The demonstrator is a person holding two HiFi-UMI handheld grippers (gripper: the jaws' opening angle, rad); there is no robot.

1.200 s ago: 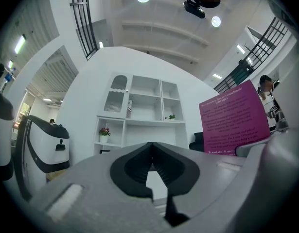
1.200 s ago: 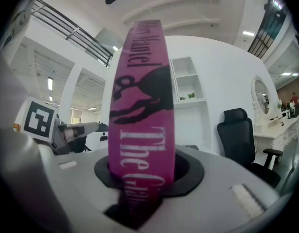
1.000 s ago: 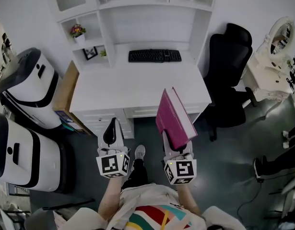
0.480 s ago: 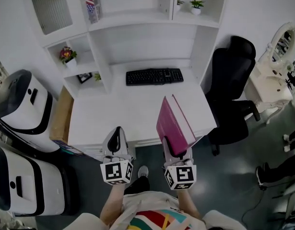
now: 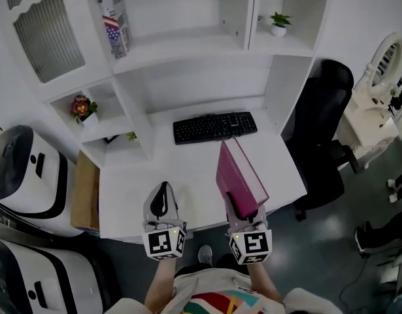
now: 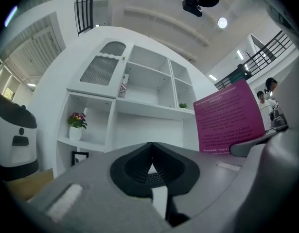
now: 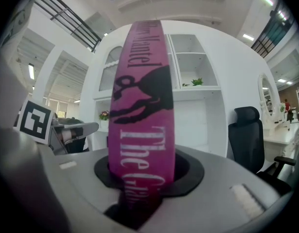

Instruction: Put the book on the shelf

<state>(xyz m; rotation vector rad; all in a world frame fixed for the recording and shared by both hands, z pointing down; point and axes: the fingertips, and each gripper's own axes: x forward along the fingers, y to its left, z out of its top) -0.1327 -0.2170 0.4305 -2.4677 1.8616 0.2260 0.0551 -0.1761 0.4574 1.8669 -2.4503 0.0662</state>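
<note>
Carry step: right tool (image 5: 242, 208) pinching the book (image 5: 236, 174) upright, left tool (image 5: 162, 191) pressed together, empty. Next, lift it to the shelf (image 5: 181, 44) at 12 o'clock, probably the open bay.

- Below me, the white desk (image 5: 187, 169) carries a black keyboard (image 5: 215, 127) near its back edge.
- The white shelf unit (image 5: 187, 48) stands at the back of the desk. A potted flower (image 5: 83, 108) sits in a left cubby, a small green plant (image 5: 279, 23) in the upper right compartment, and a striped box (image 5: 114, 18) stands upright on the wide shelf.
- A black chair (image 5: 321, 123) stands on the dark floor (image 5: 344, 241) to my right.
</note>
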